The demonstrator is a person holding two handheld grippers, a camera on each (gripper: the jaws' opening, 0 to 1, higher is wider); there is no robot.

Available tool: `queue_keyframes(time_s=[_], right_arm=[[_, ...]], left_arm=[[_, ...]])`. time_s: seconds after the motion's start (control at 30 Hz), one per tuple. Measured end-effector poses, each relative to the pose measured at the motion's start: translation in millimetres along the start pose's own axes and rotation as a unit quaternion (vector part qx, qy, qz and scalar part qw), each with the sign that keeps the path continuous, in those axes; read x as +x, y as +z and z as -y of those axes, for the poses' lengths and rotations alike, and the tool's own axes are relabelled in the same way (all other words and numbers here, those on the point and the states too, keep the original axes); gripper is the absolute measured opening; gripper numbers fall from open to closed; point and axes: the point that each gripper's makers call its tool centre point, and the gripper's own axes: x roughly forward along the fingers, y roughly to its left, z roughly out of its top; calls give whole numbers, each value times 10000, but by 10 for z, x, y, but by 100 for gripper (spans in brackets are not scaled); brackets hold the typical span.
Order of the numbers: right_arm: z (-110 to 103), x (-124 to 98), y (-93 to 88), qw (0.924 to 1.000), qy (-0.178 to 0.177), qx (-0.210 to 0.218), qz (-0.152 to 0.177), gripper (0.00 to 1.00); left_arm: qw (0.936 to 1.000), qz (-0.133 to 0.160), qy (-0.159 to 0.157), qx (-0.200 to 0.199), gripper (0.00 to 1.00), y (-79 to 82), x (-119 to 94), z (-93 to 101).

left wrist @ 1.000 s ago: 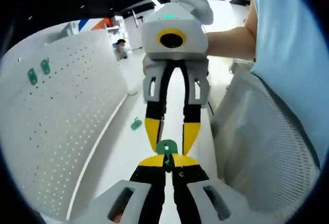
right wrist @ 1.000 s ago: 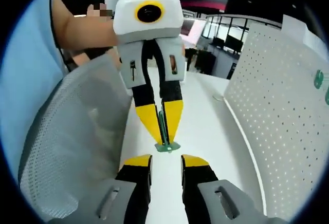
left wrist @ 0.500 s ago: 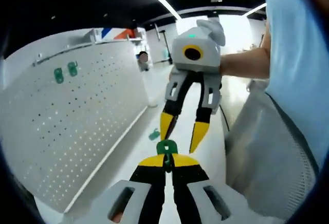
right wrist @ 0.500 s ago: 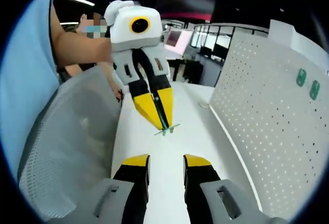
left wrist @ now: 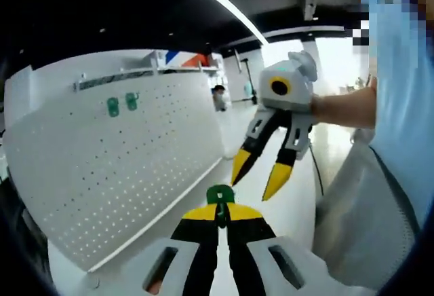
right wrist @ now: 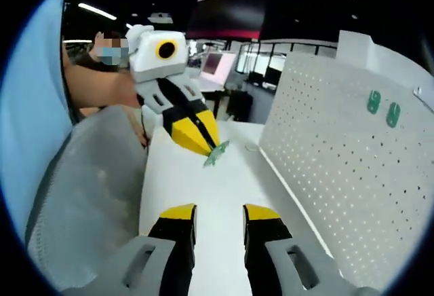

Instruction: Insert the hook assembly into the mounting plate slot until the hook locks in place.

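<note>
Pegboard (left wrist: 115,174) stands upright along the white desk (right wrist: 203,194), largest thing I see, with two green hooks (left wrist: 121,105) already hung near its top. My left claw (left wrist: 218,216) is clenched on the small green hook assembly (left wrist: 220,195), lifted above the desk. My right claw (right wrist: 219,218) is released, jaws apart, nothing between them, near the left one.
</note>
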Motion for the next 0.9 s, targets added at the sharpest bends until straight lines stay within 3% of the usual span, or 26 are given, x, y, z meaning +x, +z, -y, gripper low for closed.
queue_keyframes(time_s=[0.5,0.9], right_arm=[[181,-105,107,9986,-428,73,287,29],[288,-195,166,9972,-622,82,397,30]], left_arm=[[9965,405,719,-154,3,214,58,-192],[9876,789,1322,-296,3,529,7,-658]])
